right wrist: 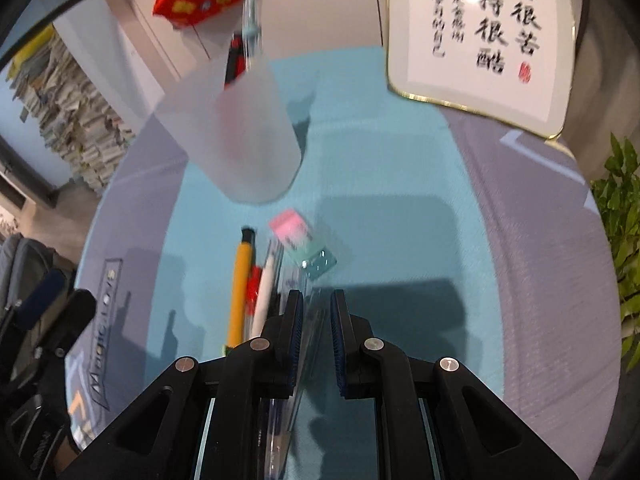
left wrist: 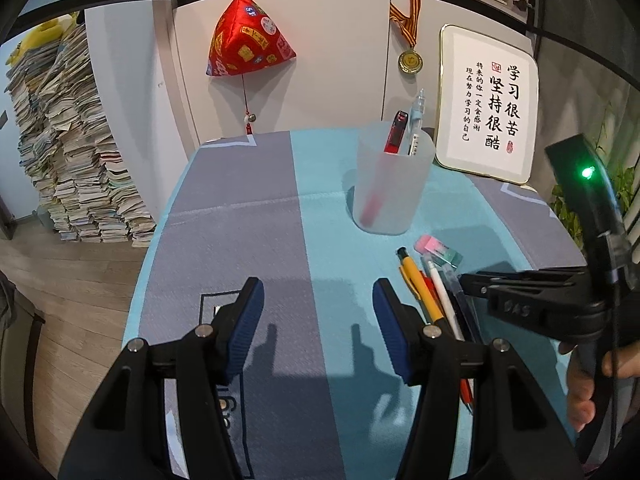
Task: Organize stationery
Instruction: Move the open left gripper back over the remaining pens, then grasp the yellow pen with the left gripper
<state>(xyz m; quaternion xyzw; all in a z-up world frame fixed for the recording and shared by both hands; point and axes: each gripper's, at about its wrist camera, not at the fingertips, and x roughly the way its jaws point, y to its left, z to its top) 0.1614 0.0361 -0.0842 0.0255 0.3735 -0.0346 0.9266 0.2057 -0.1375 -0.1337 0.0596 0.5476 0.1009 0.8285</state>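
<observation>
A frosted plastic cup (left wrist: pixel 390 178) (right wrist: pixel 234 136) stands on the table with a red pen (left wrist: pixel 395 132) and a clear blue pen (left wrist: pixel 416 126) in it. In front of it lie a yellow pen (left wrist: pixel 418 286) (right wrist: pixel 240 284), a red pen (right wrist: pixel 253 292), a white pen (left wrist: pixel 442 296) (right wrist: pixel 264 292), a clear pen (right wrist: pixel 308 320) and a pink-green eraser (left wrist: pixel 438 251) (right wrist: pixel 302 242). My left gripper (left wrist: pixel 318 320) is open and empty above the cloth. My right gripper (right wrist: pixel 316 312) (left wrist: pixel 464 280) is low over the pens, its jaws narrowly apart around the clear pen, not visibly clamped.
A blue and grey cloth (left wrist: pixel 256 216) covers the table. A framed calligraphy board (left wrist: pixel 486 108) leans at the back right. A red pouch (left wrist: pixel 248 40) and a medal (left wrist: pixel 410 60) hang on the wall. Stacked papers (left wrist: pixel 76 160) stand left of the table; a plant (right wrist: pixel 624 240) is right.
</observation>
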